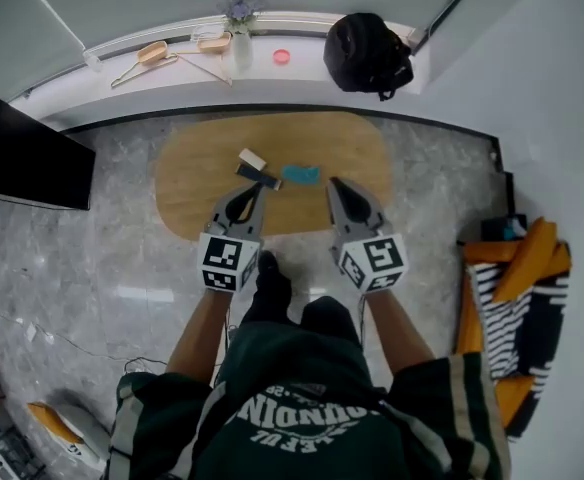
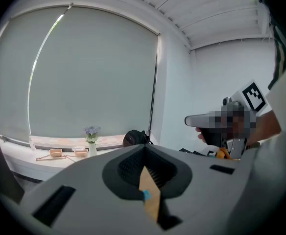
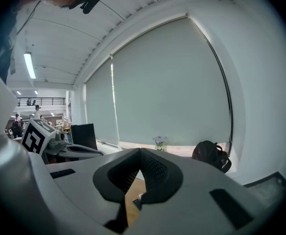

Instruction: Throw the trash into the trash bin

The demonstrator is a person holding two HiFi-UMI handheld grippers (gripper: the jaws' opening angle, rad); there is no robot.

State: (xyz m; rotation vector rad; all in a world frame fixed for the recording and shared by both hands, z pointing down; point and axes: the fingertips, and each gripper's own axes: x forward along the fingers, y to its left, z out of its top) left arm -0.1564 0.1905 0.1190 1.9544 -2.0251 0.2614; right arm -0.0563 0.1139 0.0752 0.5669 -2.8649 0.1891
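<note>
No legible text; shirt print (image 1: 302,408) unreadable

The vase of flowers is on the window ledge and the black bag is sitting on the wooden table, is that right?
Not quite. The black bag is not on the wooden table. It sits on the window ledge, to the right of the vase of flowers, as the head view shows. The vase part is right.

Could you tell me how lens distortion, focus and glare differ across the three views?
Head view: sharp, evenly lit, with the windowsill bowed by the lens. Left gripper view: strong fisheye, dark corners, near jaws soft. Right gripper view: same fisheye bending the blind; ceiling lamp glows bright.
</note>
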